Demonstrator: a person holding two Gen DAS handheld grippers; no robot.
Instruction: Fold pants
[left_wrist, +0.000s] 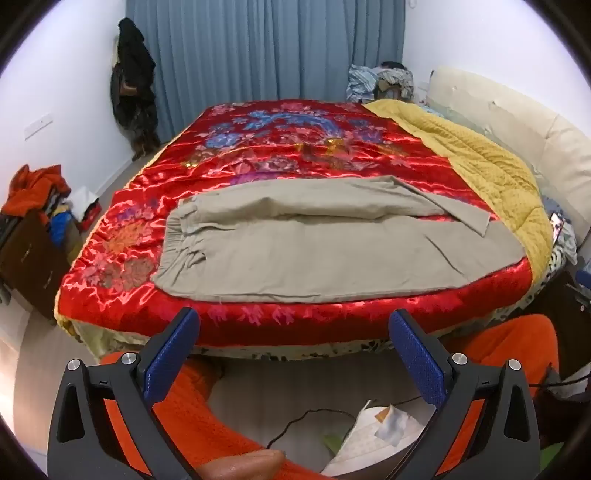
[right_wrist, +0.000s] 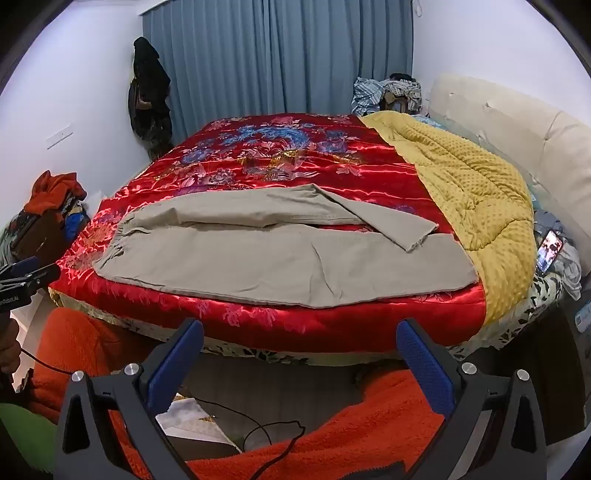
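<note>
Beige pants (left_wrist: 317, 247) lie flat across the near part of the red satin quilt (left_wrist: 295, 147), waistband to the left, legs to the right, the far leg's cuff bent over the near leg. They also show in the right wrist view (right_wrist: 273, 262). My left gripper (left_wrist: 293, 325) is open and empty, held back from the bed's near edge, below the pants. My right gripper (right_wrist: 299, 334) is open and empty, also short of the bed edge. The left gripper (right_wrist: 22, 277) shows at the far left of the right wrist view.
A yellow blanket (right_wrist: 469, 184) covers the bed's right side by the cream headboard (right_wrist: 517, 140). A phone (right_wrist: 550, 251) lies at the right edge. A dresser with piled clothes (left_wrist: 33, 206) stands left. Papers and a cable (left_wrist: 373, 435) lie on the floor by my orange-clad legs.
</note>
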